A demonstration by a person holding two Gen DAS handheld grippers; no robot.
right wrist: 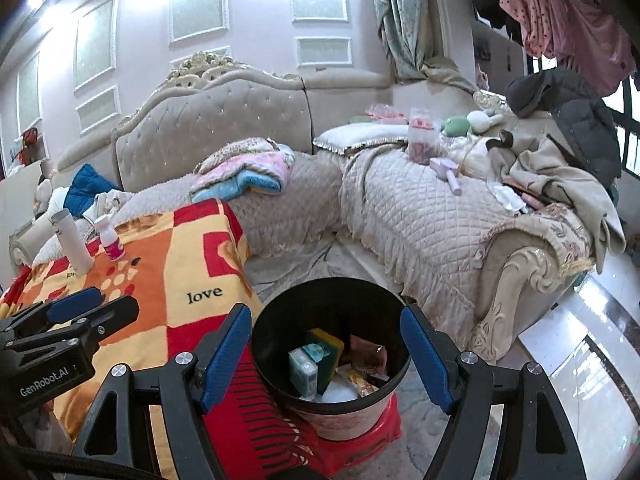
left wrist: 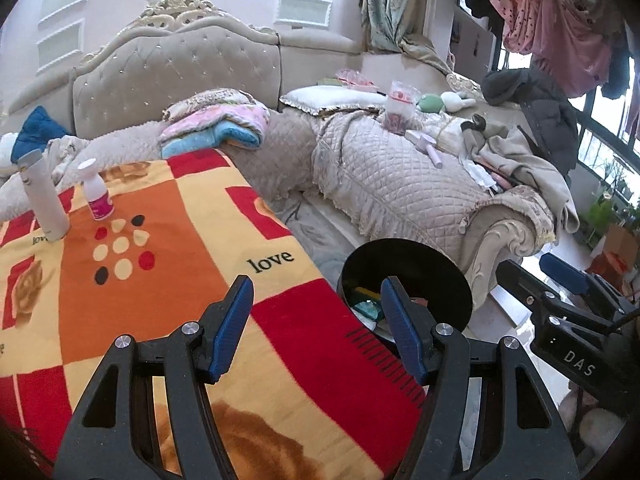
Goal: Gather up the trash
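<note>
Beside the table with the orange, yellow and red "love" blanket [right wrist: 192, 264], the round black plastic trash bin [right wrist: 276, 320] stands on a red stool [right wrist: 376, 436] and already holds small boxes and wrappers. Both the left gripper [left wrist: 316, 304] and the right gripper [right wrist: 326, 338] have their jaws wide apart and hold nothing. On the far side of the blanket stand a tall white tube [left wrist: 46, 200] and a small white bottle with pink label [left wrist: 96, 192]; I judge both light, stiff and somewhat slippery, so it is better to take them around the middle of the body.
</note>
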